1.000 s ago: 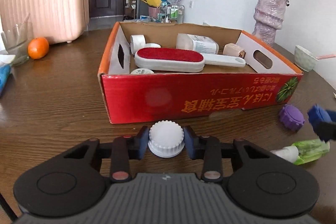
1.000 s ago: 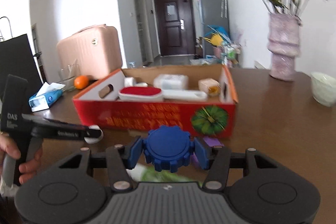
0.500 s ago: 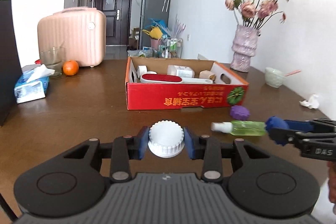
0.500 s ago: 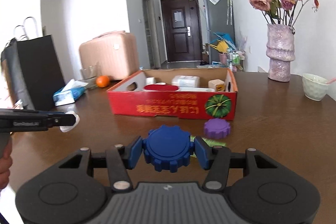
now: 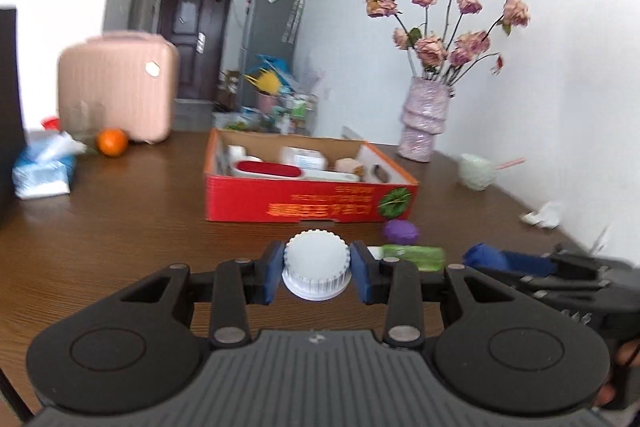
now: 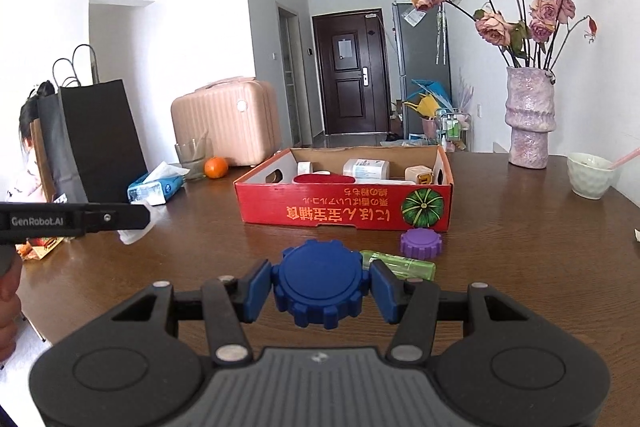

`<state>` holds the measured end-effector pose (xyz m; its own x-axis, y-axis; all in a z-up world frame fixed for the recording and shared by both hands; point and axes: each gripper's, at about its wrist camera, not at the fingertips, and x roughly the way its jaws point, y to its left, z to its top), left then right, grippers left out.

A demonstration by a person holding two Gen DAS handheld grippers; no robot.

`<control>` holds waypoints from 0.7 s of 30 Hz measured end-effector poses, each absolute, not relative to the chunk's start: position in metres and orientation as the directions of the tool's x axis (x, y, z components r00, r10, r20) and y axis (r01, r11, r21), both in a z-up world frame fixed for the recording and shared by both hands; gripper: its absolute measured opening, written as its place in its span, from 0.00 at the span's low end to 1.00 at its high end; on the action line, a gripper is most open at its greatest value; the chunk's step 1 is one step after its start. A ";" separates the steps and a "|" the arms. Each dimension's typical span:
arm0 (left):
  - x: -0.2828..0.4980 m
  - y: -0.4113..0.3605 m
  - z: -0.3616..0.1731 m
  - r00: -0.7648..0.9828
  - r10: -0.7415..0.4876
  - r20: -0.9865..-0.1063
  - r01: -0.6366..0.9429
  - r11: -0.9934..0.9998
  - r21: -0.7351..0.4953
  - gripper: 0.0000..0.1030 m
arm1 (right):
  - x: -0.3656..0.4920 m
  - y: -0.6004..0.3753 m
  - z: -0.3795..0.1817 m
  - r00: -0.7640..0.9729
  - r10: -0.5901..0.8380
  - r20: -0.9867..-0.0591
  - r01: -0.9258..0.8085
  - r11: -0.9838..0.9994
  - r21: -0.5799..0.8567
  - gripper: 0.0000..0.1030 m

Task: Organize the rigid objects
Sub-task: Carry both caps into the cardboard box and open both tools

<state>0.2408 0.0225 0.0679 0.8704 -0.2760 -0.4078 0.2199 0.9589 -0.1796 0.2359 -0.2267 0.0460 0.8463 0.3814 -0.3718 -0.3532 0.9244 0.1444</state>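
Note:
My left gripper [image 5: 317,275] is shut on a white ribbed cap [image 5: 316,265], held above the table in front of the red cardboard box [image 5: 308,203]. My right gripper [image 6: 321,287] is shut on a blue toothed cap [image 6: 320,283], also in front of the box [image 6: 344,213]. A purple toothed cap [image 6: 421,243] and a green spray bottle [image 6: 400,263] lie on the table by the box's near right corner. The box holds a red lint brush [image 5: 272,169], a white bottle [image 6: 366,169] and other small items. The right gripper shows in the left wrist view [image 5: 520,263].
A wooden table [image 6: 520,227] carries a pink case [image 6: 226,125], an orange [image 6: 216,167], a tissue pack [image 6: 156,187], a glass [image 6: 192,157], black bags [image 6: 96,135], a vase of roses [image 6: 528,115], a white bowl [image 6: 592,175] and crumpled paper [image 5: 544,215].
Both grippers have pulled back and up from the box, each keeping its cap. The box now looks smaller and farther off in both views.

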 end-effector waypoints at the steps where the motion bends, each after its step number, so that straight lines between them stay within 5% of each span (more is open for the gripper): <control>1: 0.248 0.021 0.068 0.866 -0.283 -0.411 0.224 0.957 -0.186 0.35 | 0.241 -0.227 0.046 0.847 0.380 -0.371 -0.353 0.925 0.142 0.51; 12: 0.391 -0.020 0.075 0.848 -0.292 -0.442 0.278 0.956 -0.099 0.35 | 0.367 -0.234 0.066 0.875 0.346 -0.338 -0.315 0.938 0.145 0.51; 21: 0.530 -0.045 0.052 0.778 -0.323 -0.539 0.289 0.945 -0.150 0.35 | 0.506 -0.228 0.049 0.867 0.260 -0.425 -0.245 0.965 0.092 0.51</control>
<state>0.5304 -0.0455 0.0524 0.7778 -0.3234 -0.5389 0.2892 0.9454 -0.1500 0.5062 -0.2278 0.0487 0.8672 0.2600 -0.4247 -0.2446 0.9653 0.0916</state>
